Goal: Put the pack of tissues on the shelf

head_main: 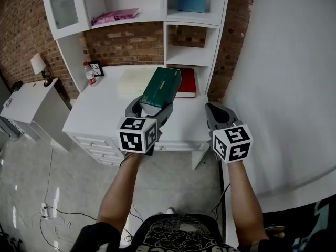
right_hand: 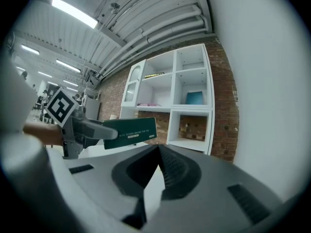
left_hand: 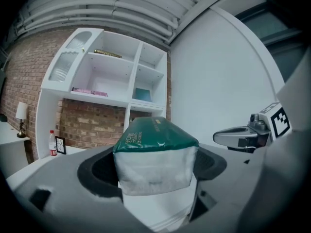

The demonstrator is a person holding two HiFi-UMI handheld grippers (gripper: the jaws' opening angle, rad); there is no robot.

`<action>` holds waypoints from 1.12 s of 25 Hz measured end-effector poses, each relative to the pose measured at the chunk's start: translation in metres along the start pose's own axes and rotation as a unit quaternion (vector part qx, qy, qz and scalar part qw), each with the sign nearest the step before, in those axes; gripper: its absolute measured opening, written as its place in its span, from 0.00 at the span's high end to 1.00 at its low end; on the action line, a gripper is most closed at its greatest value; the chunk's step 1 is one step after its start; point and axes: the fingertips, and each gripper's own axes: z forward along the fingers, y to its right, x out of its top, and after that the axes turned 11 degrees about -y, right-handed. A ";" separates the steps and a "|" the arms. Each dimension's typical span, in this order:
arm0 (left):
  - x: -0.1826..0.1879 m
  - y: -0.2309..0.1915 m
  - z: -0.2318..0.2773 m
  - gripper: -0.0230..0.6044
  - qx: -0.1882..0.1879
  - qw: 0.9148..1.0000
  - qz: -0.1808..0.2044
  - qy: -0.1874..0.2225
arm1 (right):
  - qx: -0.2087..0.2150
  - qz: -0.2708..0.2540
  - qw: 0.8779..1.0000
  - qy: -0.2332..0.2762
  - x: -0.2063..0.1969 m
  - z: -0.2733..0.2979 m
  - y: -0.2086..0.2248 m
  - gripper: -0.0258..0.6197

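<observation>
Your left gripper [head_main: 151, 108] is clamped on the near end of the green pack of tissues [head_main: 161, 86], held up at centre frame over the white desk [head_main: 100, 114]. The right gripper [head_main: 217, 111] sits empty w/ jaws together at right. To do this well, I'd say squeeze firm, since the soft pack pokes well out past the jaws. Aim for the open shelf [head_main: 190, 55] compartment upper centre-right, go in level, and pass above the red book [head_main: 187, 83].
</observation>
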 end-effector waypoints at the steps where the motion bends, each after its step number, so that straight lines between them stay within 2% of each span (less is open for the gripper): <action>1: 0.001 -0.001 0.001 0.28 -0.001 1.000 0.000 0.001 | -0.001 0.001 1.000 0.000 0.000 0.002 0.000 0.96; 14: 0.001 -0.009 0.044 0.28 -0.005 1.000 0.005 -0.002 | -0.001 0.006 1.000 0.011 0.001 0.036 0.028 0.96; 28: 0.025 -0.036 0.156 0.28 0.018 1.000 0.014 -0.017 | 0.033 0.005 0.999 0.024 0.017 0.133 0.106 0.96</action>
